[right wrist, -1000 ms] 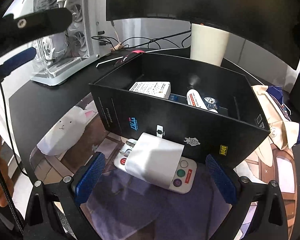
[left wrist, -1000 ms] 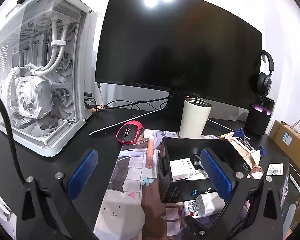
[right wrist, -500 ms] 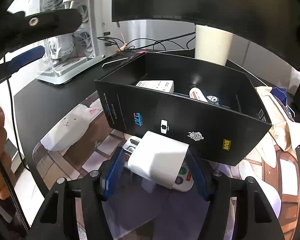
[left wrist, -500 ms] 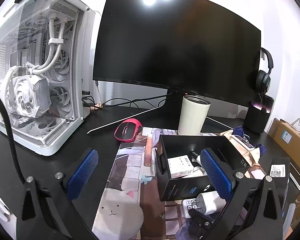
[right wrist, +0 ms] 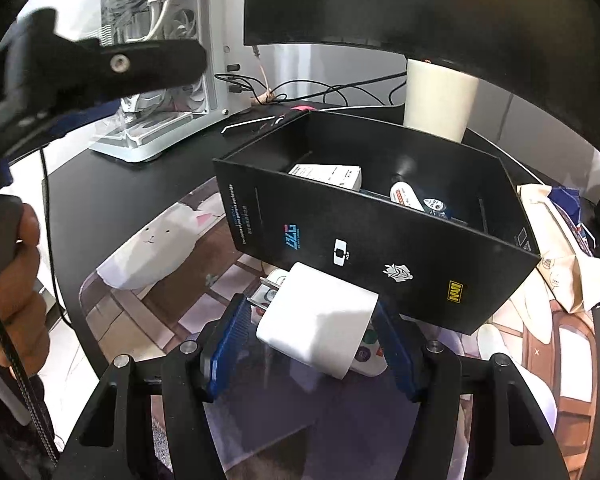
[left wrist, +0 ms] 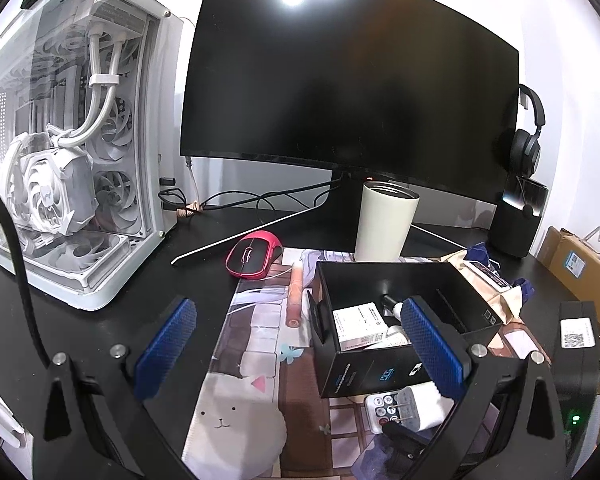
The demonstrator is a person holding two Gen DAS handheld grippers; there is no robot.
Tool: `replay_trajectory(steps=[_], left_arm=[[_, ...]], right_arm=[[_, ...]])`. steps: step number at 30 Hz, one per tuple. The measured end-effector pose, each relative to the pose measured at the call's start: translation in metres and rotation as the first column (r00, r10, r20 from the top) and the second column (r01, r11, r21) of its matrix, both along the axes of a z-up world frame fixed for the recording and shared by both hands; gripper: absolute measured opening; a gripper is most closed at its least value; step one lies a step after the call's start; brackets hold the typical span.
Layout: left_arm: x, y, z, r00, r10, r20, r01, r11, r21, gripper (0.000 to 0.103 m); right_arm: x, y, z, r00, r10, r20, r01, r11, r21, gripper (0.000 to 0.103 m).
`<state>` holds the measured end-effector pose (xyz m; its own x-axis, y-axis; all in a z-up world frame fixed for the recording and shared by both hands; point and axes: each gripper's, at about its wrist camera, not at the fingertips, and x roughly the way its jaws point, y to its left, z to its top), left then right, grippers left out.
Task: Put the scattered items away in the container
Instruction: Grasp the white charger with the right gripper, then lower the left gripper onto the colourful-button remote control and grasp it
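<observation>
Two grippers are shown at a black desk [left wrist: 112, 320], with places given relative to the open black box [right wrist: 380, 264]. The right gripper [right wrist: 316, 340] is seen just in front of the box's near wall, its blue pads [right wrist: 230, 332] pressed against both sides of a white plug-in charger [right wrist: 320, 320], whose metal prongs point left. The charger is held just above a small white remote [right wrist: 366, 356] with coloured buttons, which lies on the illustrated desk mat [left wrist: 252, 360] in front of the box. Inside the box, a white carton [right wrist: 328, 174] and a white tube [right wrist: 406, 196] are seen. The left gripper [left wrist: 300, 350] is held to the left of the box with its jaws spread wide and nothing between them. Behind the box stand a cream tumbler [left wrist: 386, 224] and a dark monitor [left wrist: 352, 80]; a red mouse [left wrist: 254, 254] lies to its rear left, and a white computer case [left wrist: 72, 140] stands farther left. Crumpled paper packaging [right wrist: 560, 248] is seen at the box's right side.
</observation>
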<state>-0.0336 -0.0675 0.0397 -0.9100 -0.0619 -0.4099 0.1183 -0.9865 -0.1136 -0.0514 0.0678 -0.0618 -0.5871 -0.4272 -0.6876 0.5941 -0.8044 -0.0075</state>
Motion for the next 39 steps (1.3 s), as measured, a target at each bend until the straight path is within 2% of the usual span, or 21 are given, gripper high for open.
replay_trajectory(steps=[15, 20, 30, 39], left_arm=[[-0.004, 0.01, -0.011, 0.999, -0.017, 0.05, 0.018, 1.0, -0.022, 0.103], [-0.004, 0.015, -0.015, 0.997, -0.021, 0.076, 0.02, 1.0, 0.008, 0.103], [0.001, 0.049, -0.035, 0.988, -0.071, 0.136, 0.077, 0.996, -0.037, 0.103], [-0.006, 0.076, -0.048, 0.975, -0.115, 0.191, 0.125, 0.991, -0.04, 0.103]], right_arm=[[0.012, 0.036, 0.022, 0.999, 0.013, -0.042, -0.013, 1.0, -0.016, 0.063], [0.011, 0.054, 0.03, 0.998, -0.003, -0.057, 0.001, 0.999, -0.037, 0.063], [-0.002, 0.082, 0.035, 0.997, -0.044, -0.062, 0.04, 0.997, -0.072, 0.063], [-0.011, 0.113, 0.052, 0.991, -0.11, -0.081, 0.099, 0.988, -0.121, 0.063]])
